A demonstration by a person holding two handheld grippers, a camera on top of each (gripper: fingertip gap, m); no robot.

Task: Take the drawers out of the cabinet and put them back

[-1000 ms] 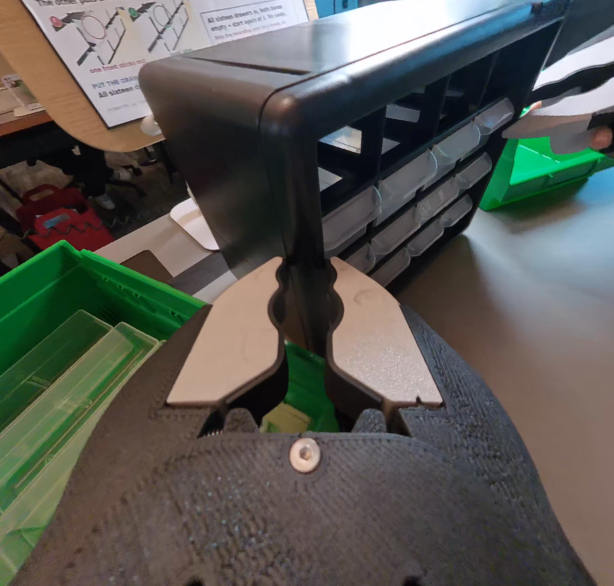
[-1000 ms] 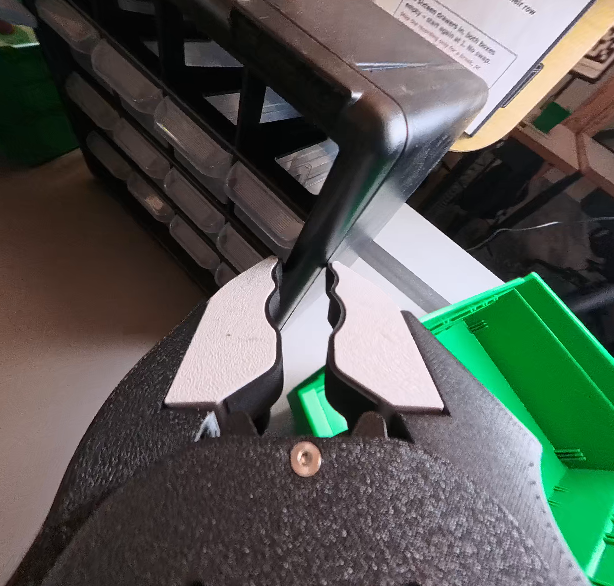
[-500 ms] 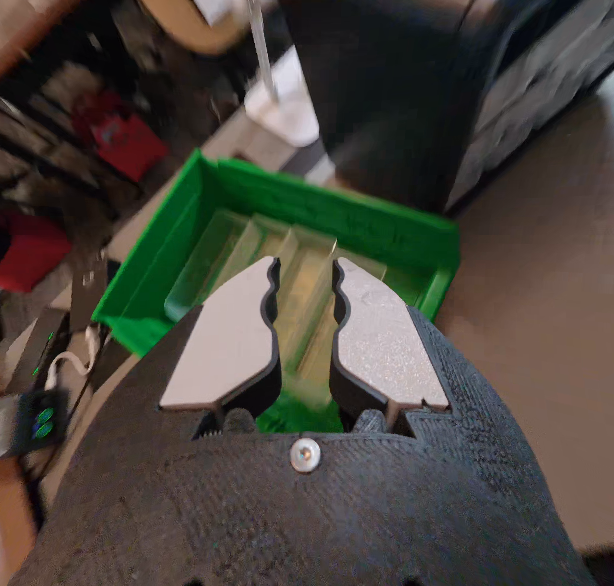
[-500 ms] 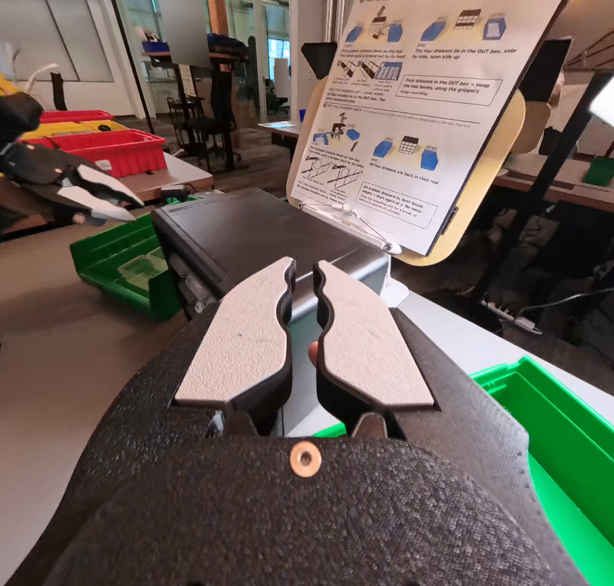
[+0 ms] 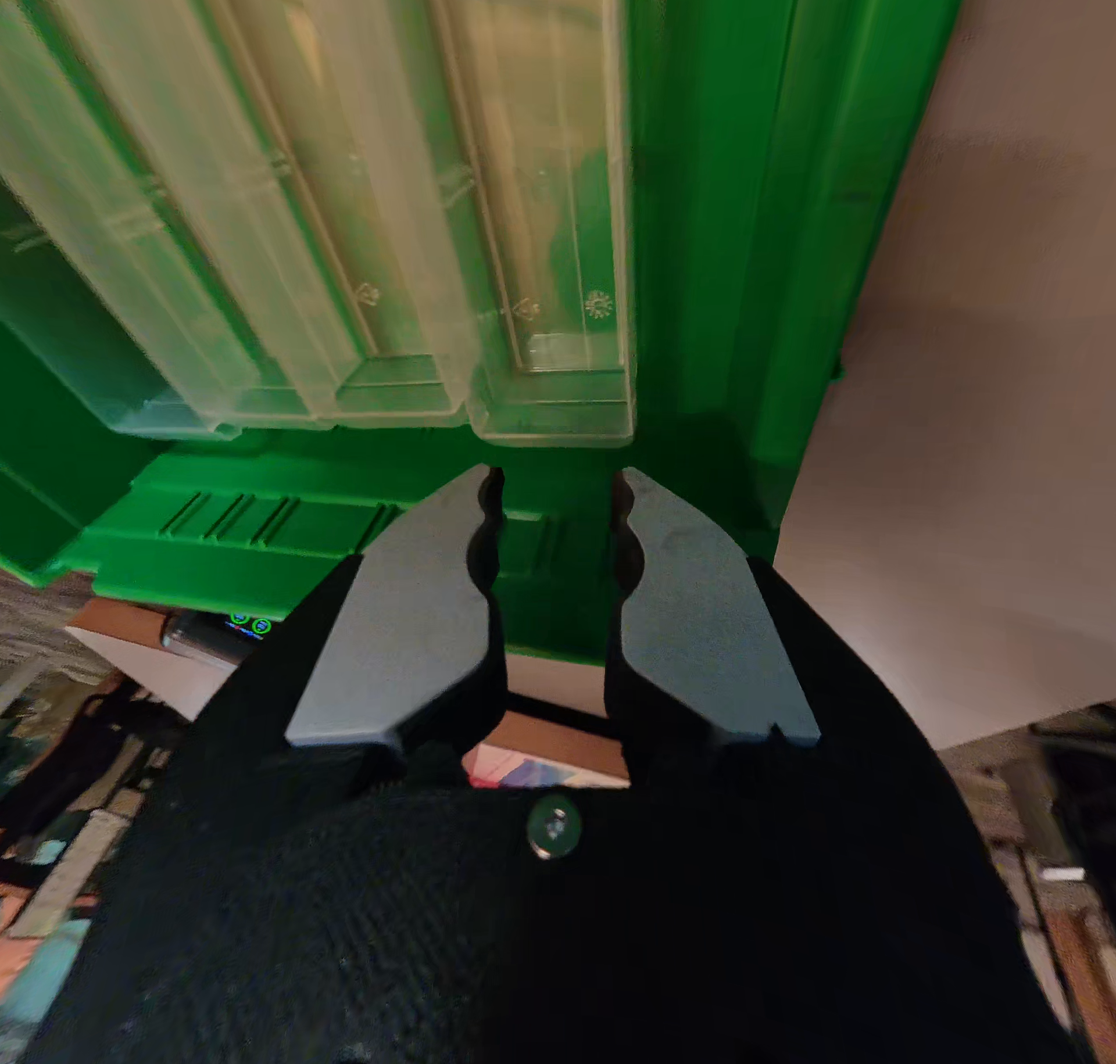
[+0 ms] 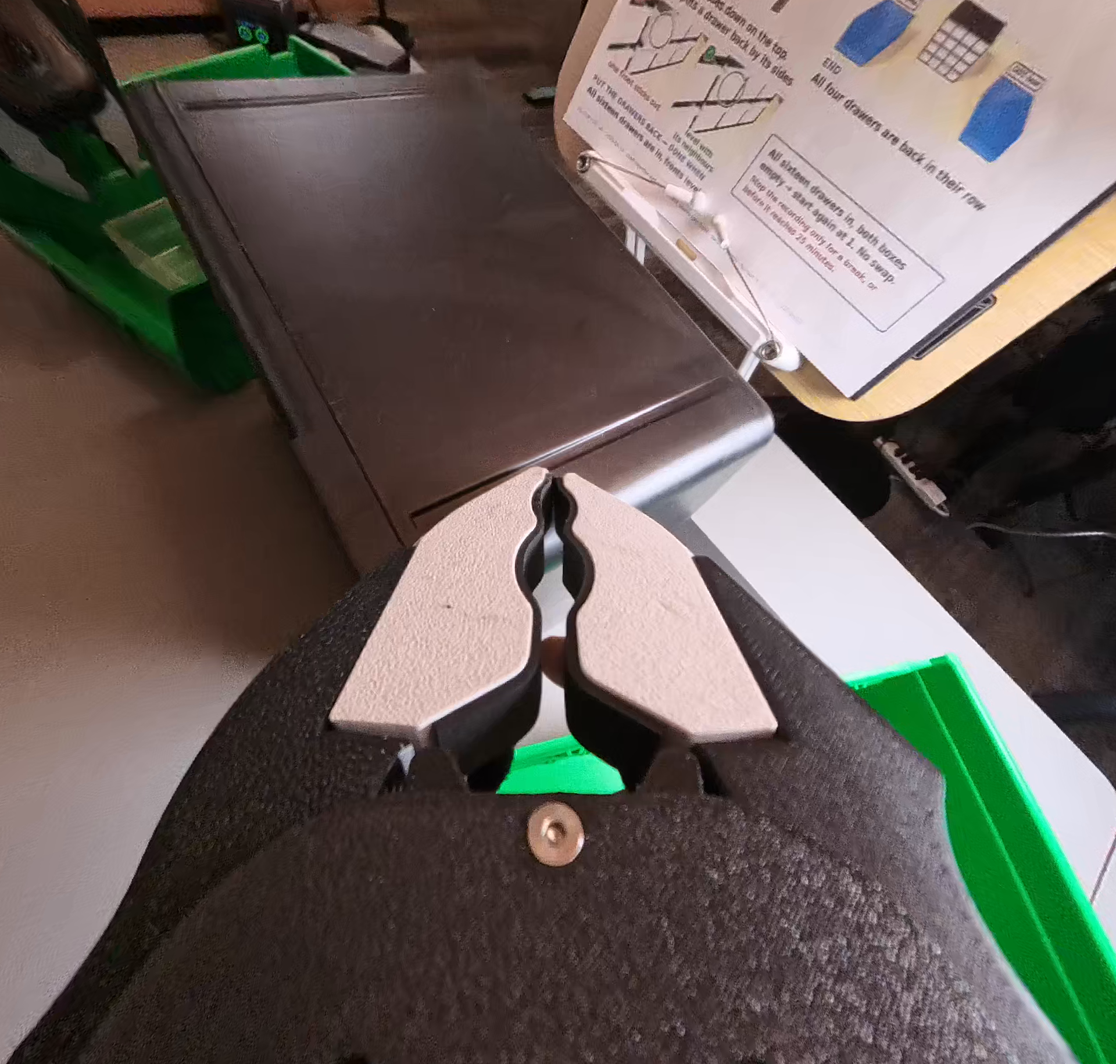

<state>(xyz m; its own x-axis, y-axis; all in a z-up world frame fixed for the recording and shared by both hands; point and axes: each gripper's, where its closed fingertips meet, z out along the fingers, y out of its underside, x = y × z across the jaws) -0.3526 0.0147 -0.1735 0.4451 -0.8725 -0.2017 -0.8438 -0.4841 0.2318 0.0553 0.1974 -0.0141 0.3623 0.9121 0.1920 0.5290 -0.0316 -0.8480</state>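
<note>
My left gripper (image 5: 555, 479) is open and empty. It points down into a green bin (image 5: 712, 250), with its tips just short of the near end of a clear plastic drawer (image 5: 555, 250). Other clear drawers (image 5: 272, 190) lie side by side to its left. In the right wrist view, my right gripper (image 6: 552, 482) is shut with nothing between its tips. It hangs over the near end of the black cabinet's top (image 6: 453, 262). I cannot tell whether it touches the top. The cabinet's drawer front is hidden.
A second green bin (image 6: 966, 824) sits at the lower right of the right wrist view. An instruction board (image 6: 845, 129) on a stand leans behind the cabinet. The bin with drawers (image 6: 151, 310) lies past the cabinet's far end. The brown table (image 5: 966, 371) runs beside the bin.
My left gripper let go of the cabinet's side edge, swung down over the green bin and opened wider. My right gripper left the cabinet's front corner, rose above its top and shut.
</note>
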